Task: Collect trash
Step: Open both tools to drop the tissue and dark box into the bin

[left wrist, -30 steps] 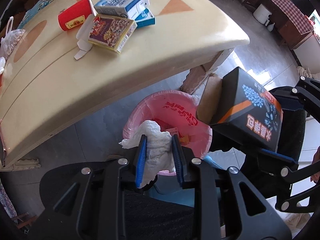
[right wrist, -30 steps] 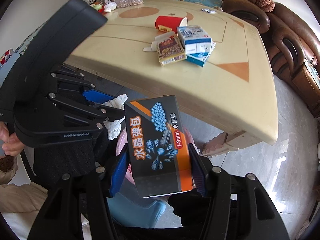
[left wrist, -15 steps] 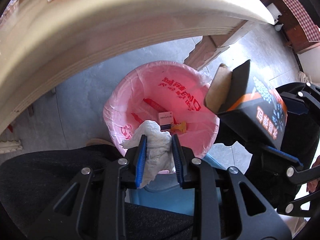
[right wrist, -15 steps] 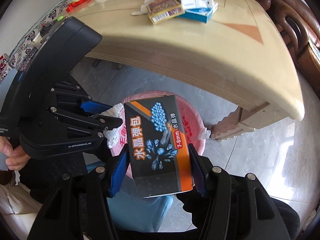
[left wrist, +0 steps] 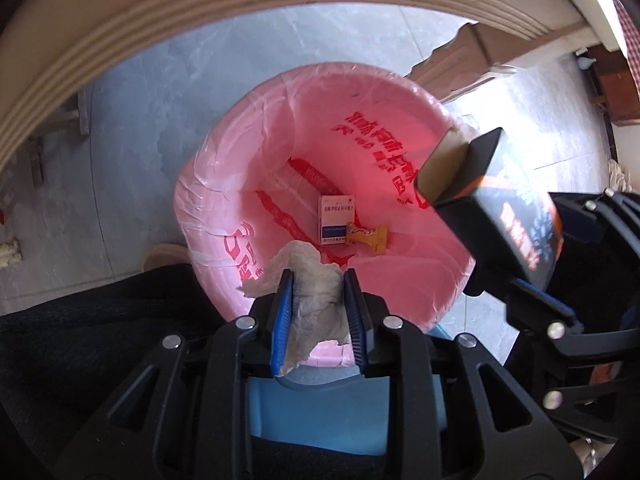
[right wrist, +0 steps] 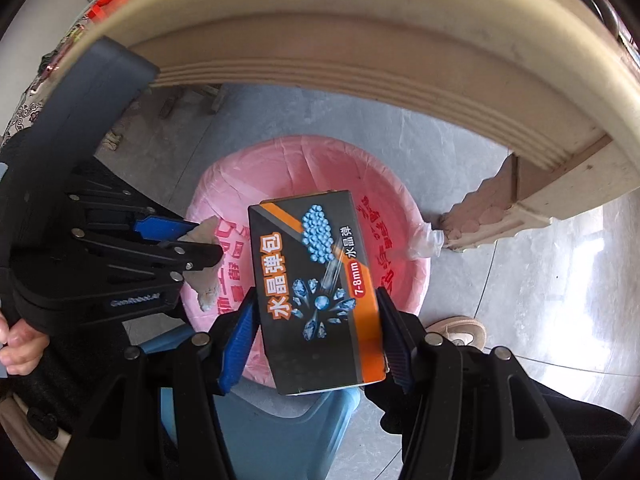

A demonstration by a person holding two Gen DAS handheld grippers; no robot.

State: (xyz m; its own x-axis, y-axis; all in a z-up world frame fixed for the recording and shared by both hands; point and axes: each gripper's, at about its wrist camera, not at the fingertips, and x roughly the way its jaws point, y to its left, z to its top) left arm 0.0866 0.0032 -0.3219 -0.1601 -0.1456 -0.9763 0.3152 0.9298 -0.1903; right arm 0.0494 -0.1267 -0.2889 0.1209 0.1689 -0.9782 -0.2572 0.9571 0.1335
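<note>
Left gripper (left wrist: 318,304): blue-padded fingers (left wrist: 282,316) clenched on a crumpled off-white paper tissue (left wrist: 312,292), the wad bulging out past the tips toward 11 o'clock; seen from the right wrist camera the same gripper (right wrist: 192,246) enters from 9 o'clock, tissue (right wrist: 204,284) hanging below it, a person's hand (right wrist: 20,344) on its handle at the left edge. Right gripper (right wrist: 316,332): blue-padded fingers (right wrist: 240,340) grasping a black rectangular cardboard box with orange stripe and blue bead print (right wrist: 316,292) by its two long sides, printed face up toward the lens; in the left wrist camera the box (left wrist: 492,212) sits at 3 o'clock with its brown open end turned toward the bin. Both loads hang over the mouth of a round waste bin lined with a pink plastic bag bearing red lettering (left wrist: 224,184), the tissue above its near rim at 6 o'clock, the box above its right rim. Bin contents: a small white-and-blue carton (left wrist: 338,220) and, touching it at 3 o'clock, a yellow wrapper (left wrist: 370,236), both at the bottom. Bin body: light blue plastic (left wrist: 344,412), showing under the liner at 6 o'clock. Surroundings: grey tiled floor (left wrist: 140,128); cream moulded edge of the worktop (left wrist: 240,4) arching across 12 o'clock; carved worktop leg (right wrist: 500,212) at 3 o'clock of the bin; a beige shoe (right wrist: 460,330) on the floor near the box's lower right.
</note>
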